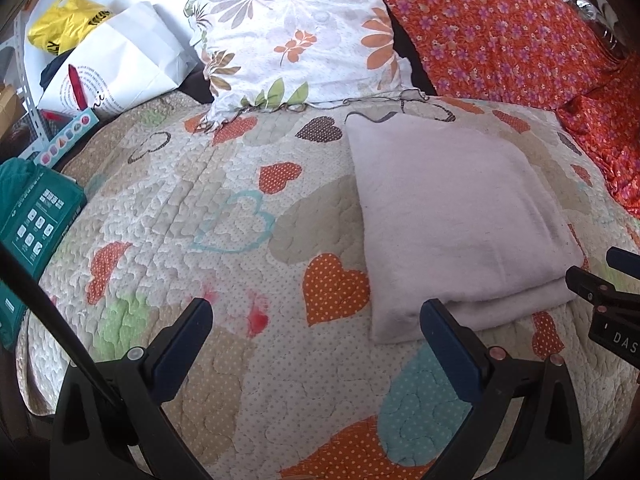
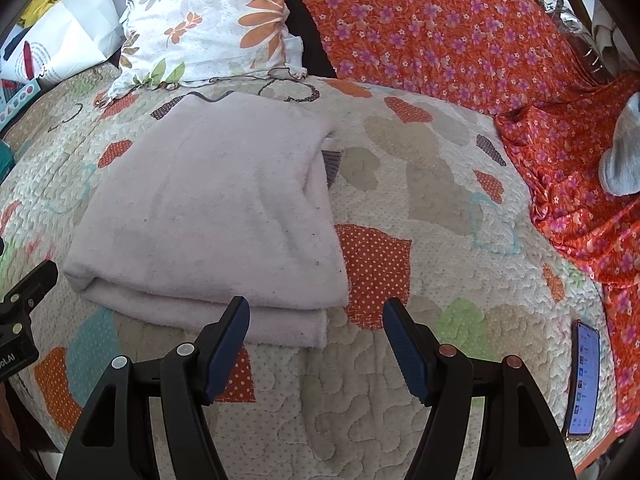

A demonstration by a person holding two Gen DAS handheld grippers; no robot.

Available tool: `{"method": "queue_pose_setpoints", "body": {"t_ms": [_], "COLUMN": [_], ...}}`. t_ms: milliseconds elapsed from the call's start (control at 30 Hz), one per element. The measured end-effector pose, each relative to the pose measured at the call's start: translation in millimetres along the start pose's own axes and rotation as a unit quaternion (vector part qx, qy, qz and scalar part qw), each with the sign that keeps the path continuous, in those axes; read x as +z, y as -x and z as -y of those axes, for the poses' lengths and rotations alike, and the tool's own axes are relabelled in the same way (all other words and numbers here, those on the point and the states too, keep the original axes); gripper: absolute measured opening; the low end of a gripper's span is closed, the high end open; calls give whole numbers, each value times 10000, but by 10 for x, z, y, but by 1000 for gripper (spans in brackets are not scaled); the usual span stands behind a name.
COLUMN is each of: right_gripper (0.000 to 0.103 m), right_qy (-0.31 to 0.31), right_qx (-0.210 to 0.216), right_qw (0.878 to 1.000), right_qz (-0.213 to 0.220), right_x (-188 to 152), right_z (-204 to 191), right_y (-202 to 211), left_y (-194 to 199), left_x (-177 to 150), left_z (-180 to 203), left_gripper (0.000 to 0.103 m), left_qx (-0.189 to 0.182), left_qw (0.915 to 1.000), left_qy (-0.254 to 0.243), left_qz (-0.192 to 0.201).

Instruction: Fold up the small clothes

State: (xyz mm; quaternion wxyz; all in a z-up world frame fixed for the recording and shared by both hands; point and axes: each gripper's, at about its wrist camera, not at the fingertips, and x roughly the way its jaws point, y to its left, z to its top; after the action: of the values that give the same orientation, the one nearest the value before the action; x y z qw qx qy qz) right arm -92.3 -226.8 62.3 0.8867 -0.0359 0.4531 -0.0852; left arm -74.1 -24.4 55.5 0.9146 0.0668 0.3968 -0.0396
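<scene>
A pale pink cloth [image 1: 456, 216] lies folded into a rectangle on the heart-patterned quilt [image 1: 224, 200]; it shows again in the right wrist view as the pink cloth [image 2: 216, 208], its folded edge nearest me. My left gripper [image 1: 316, 312] is open above the quilt, just left of the cloth's near corner, nothing between its fingers. My right gripper [image 2: 316, 312] is open too, hovering at the cloth's near right corner without touching it. The right gripper [image 1: 608, 292] also pokes in at the left wrist view's right edge.
A floral pillow [image 1: 296, 36] and an orange flowered sheet [image 2: 460, 32] lie behind. White bag [image 1: 120, 60], yellow bag [image 1: 64, 24] and green box [image 1: 36, 212] crowd the left. A phone [image 2: 582, 380] rests at the quilt's right edge, a grey soft item [image 2: 624, 160] further right.
</scene>
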Motion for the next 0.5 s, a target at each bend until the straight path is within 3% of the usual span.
{"method": "queue_pose_setpoints", "body": {"t_ms": [500], "right_gripper": [74], "right_qy": [-189], "right_qx": [-8], "right_qw": [9998], "right_qz": [103], "right_x": [31], "right_z": [187], "right_y": [106], "left_y": [-46], "left_x": [39], "left_z": [202], "left_gripper": [103], "left_qx": [-195], "left_qw": [9997], "left_qy": [-13], "left_qz": [-144]}}
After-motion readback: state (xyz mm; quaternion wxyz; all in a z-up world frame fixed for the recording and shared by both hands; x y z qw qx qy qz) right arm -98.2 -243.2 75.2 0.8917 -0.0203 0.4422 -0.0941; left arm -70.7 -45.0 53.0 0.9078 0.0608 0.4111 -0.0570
